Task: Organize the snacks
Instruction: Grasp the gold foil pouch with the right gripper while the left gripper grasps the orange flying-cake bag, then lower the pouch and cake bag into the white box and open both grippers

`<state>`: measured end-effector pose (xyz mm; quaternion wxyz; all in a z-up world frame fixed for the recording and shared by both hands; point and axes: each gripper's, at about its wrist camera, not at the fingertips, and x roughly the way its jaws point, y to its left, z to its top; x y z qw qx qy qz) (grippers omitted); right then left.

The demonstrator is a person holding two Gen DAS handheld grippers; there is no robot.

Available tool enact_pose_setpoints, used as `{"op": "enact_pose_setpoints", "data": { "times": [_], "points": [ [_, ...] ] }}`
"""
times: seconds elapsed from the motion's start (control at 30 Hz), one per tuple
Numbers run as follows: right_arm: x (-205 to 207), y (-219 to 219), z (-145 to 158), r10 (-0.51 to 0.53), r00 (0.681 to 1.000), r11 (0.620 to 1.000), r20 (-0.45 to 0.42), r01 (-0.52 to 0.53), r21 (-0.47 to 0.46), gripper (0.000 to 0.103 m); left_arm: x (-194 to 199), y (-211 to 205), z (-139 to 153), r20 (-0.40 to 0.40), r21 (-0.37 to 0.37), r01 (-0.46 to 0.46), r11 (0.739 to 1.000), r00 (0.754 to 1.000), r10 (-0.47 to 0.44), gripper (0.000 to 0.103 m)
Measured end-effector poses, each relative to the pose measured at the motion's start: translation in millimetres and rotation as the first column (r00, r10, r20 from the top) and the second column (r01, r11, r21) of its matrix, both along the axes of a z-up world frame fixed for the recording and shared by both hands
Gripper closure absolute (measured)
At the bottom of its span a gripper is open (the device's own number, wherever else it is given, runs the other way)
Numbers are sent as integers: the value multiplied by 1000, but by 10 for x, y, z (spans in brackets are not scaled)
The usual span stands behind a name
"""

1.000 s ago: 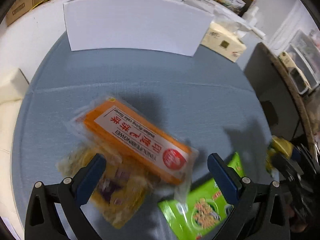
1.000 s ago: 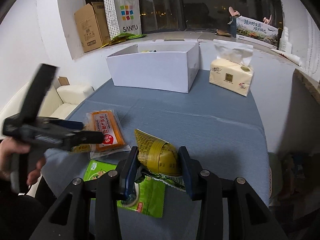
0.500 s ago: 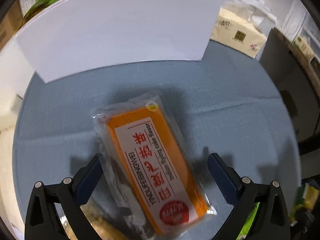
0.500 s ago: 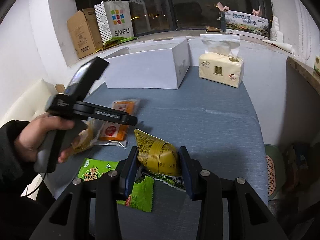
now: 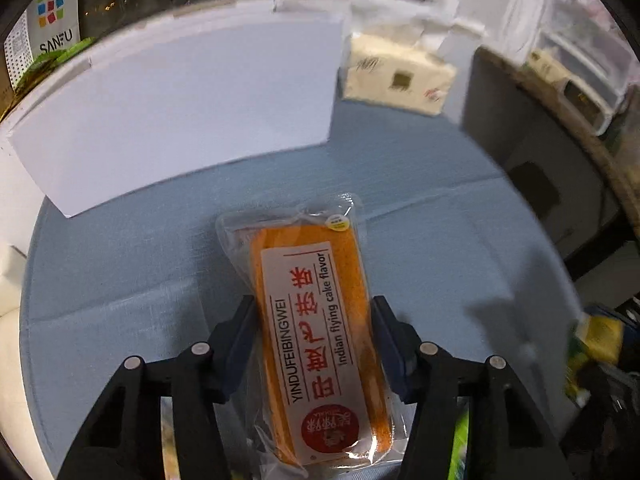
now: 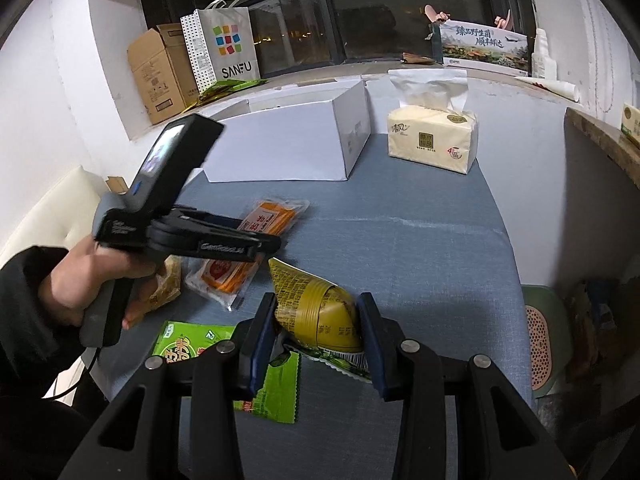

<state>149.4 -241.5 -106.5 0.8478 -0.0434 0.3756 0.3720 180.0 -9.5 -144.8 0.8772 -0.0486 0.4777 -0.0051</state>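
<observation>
Left tongs (image 5: 314,346): having just been closing, the blue pads are now pinching the long sides of the orange cake pack (image 5: 320,320), which is lying on the table (image 5: 120,280) and pointing toward the box.
Right tongs (image 6: 316,334): pressing tight on the olive-gold wrapped snack (image 6: 320,312), holding it just above the green snack bag (image 6: 272,388).
Grip risk, cake pack: the pads are sitting low on the pack, near its red-seal end, so the far end is likely drooping once lifted; the clear film looks slick and could be slipping out.
Crush risk: the cake looks soft, so squeezing harder is probably denting it.
Crowding: a yellowish packet (image 6: 166,288) is lying just beside the left hand (image 6: 92,280); the tongs could be dragging it along.
White box (image 6: 292,140): standing open-topped beyond the snacks; a sagging pack could be catching its near wall.
Tissue pack (image 6: 432,140): sitting beside the box, apart from the likely path.
</observation>
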Motion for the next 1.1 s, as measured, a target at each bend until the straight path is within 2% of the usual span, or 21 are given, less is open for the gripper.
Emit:
{"op": "enact_pose_setpoints", "data": {
  "times": [0.1,0.23,0.4,0.43,0.6,0.8,0.9,0.97,1.1],
  "points": [
    [-8,3,24,2,1000,1000,8,-2,2,59,-295,40,232,76,-43,12,999,997,-9,42],
    [27,39,73,9,1000,1000,15,-9,15,59,-676,241,566,175,-62,1,998,985,10,42],
    [142,199,230,31,999,999,38,-33,34,59,-859,696,1008,311,-82,-45,996,948,68,42],
    [174,259,286,42,998,998,46,-43,42,59,-664,766,1082,326,-83,-52,995,942,76,42],
    [474,657,659,85,992,991,93,-94,92,59,-266,1198,1379,400,-91,-88,992,909,118,42],
    [1087,1230,1097,73,990,987,117,-89,137,59,414,1699,1596,446,-103,-106,989,884,141,42],
    [1436,1539,1206,53,993,990,104,-66,129,59,762,1877,1623,440,-75,-111,991,888,133,42],
    [1666,1734,1238,41,995,991,88,-51,121,59,1024,1998,1572,423,-84,-115,990,895,140,42],
    [1999,2032,1194,18,998,996,64,-24,81,59,1292,2166,1467,403,-55,-132,990,904,142,42]
  ]
}}
